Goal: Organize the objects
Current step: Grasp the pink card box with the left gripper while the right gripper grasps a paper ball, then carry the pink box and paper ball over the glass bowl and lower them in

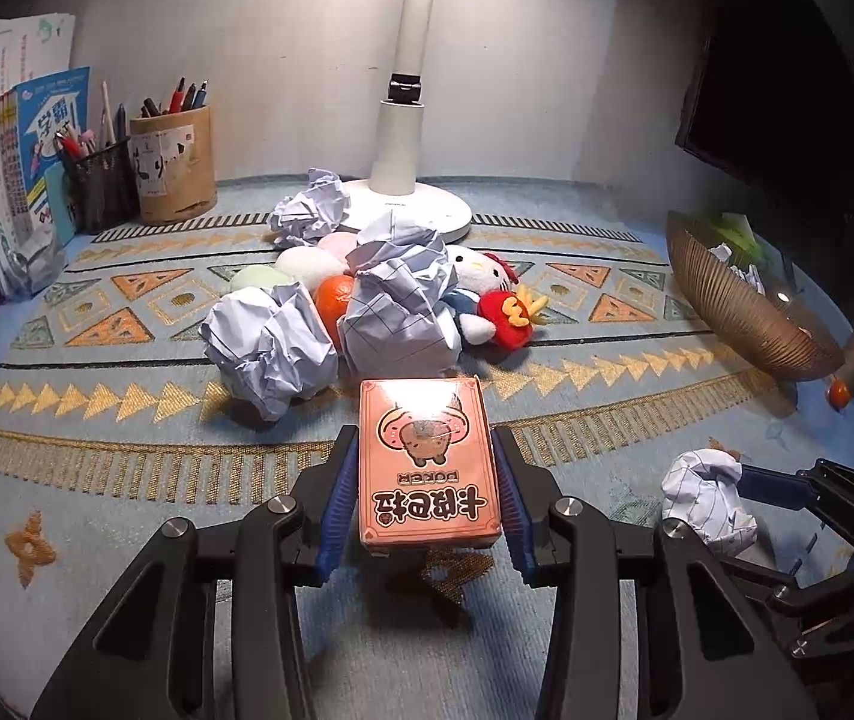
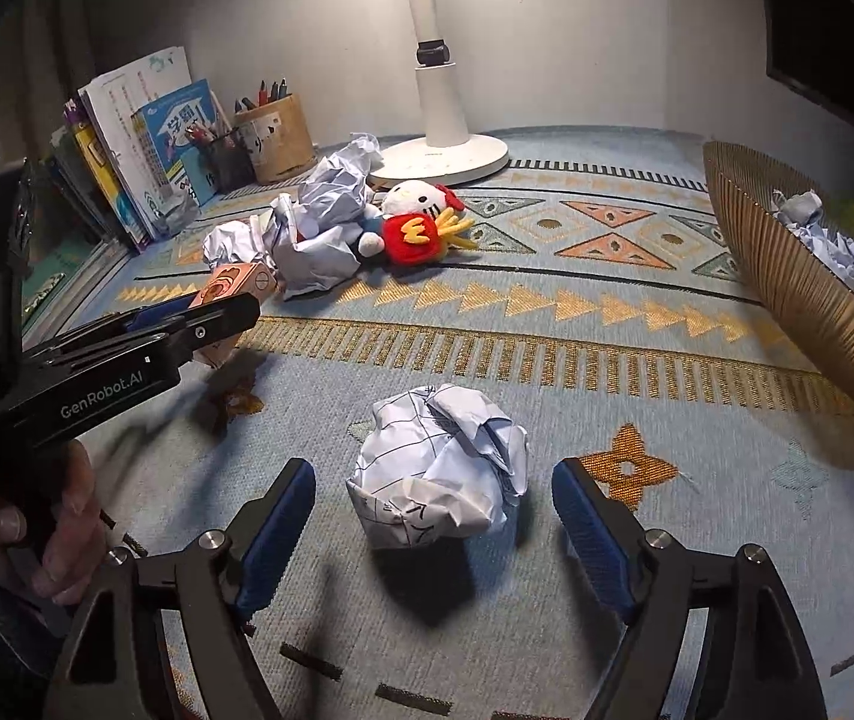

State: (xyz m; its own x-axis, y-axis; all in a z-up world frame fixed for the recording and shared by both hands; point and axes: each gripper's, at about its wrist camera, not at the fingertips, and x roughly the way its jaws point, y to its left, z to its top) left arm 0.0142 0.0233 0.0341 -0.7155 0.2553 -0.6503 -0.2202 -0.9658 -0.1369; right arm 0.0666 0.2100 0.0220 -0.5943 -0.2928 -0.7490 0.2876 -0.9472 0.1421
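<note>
Right now two pickups are in hand at once, one further along than the other. Nearest on the left side, the left gripper (image 1: pixel 425 480) has its jaws clamped on the long sides of a pink poker card box (image 1: pixel 430 468), and the shadow under it suggests the box is lifted clear of the patterned mat (image 1: pixel 126 480) that covers the counter. On the right side, the right gripper (image 2: pixel 434 501) has its jaws spread wide to either side of a crumpled paper ball (image 2: pixel 439 477); the blue pads stand apart from the paper, touching nothing. The ball appears to sit on the mat between them, not yet grasped.

I'd judge the next move for the right is to close on the ball without squashing it flat, then carry it toward the ribbed brown basket (image 2: pixel 787 276) at the far right, which already holds crumpled paper. The box needs a place of its own, though which is hard to say.

Further back lies the unsorted heap: more crumpled paper (image 1: pixel 273 345), an orange (image 1: pixel 333 300), pastel round things half hidden, and a Hello Kitty plush (image 1: pixel 475 273) with a red toy. Beyond stands a white lamp base (image 1: pixel 408 210), and to the far left pen holders (image 1: pixel 174 168) and upright books (image 1: pixel 18 168) against the wall.
</note>
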